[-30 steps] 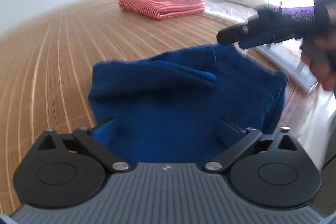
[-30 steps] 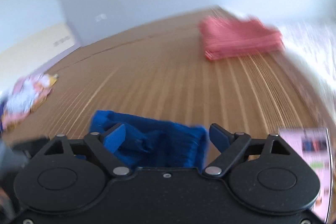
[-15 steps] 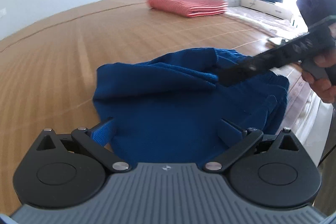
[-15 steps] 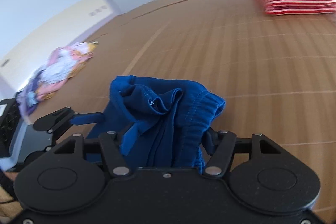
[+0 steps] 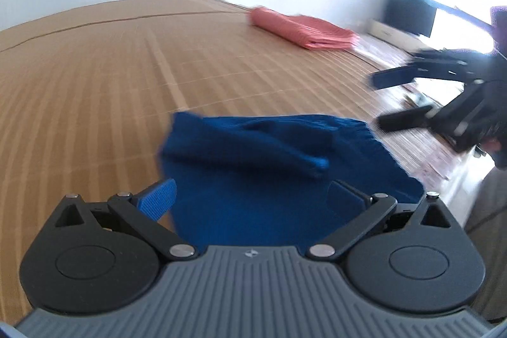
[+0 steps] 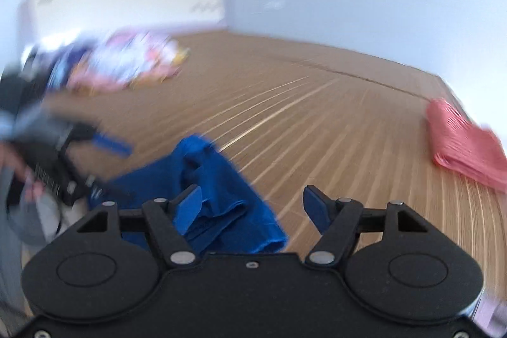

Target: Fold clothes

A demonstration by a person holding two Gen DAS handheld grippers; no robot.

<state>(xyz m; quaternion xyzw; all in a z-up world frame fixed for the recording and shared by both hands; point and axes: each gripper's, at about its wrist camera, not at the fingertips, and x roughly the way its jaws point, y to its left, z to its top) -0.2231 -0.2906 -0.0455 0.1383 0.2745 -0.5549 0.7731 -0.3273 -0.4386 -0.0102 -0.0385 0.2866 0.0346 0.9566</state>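
A blue garment lies bunched on the bamboo mat, with a folded ridge across its top. My left gripper is open, its fingers spread over the garment's near edge. My right gripper is open and empty; the blue garment lies under its left finger. In the left wrist view the right gripper is to the right of the garment, open and apart from it. In the right wrist view the left gripper is at the left, blurred.
A folded red striped garment lies at the far right of the mat, also in the right wrist view. A pile of pink and patterned clothes lies at the far left. The mat's right edge is near.
My right gripper has let go of the blue garment, opened and pulled away to the right. The garment's raised edge has dropped onto the mat. Both cameras have swung.
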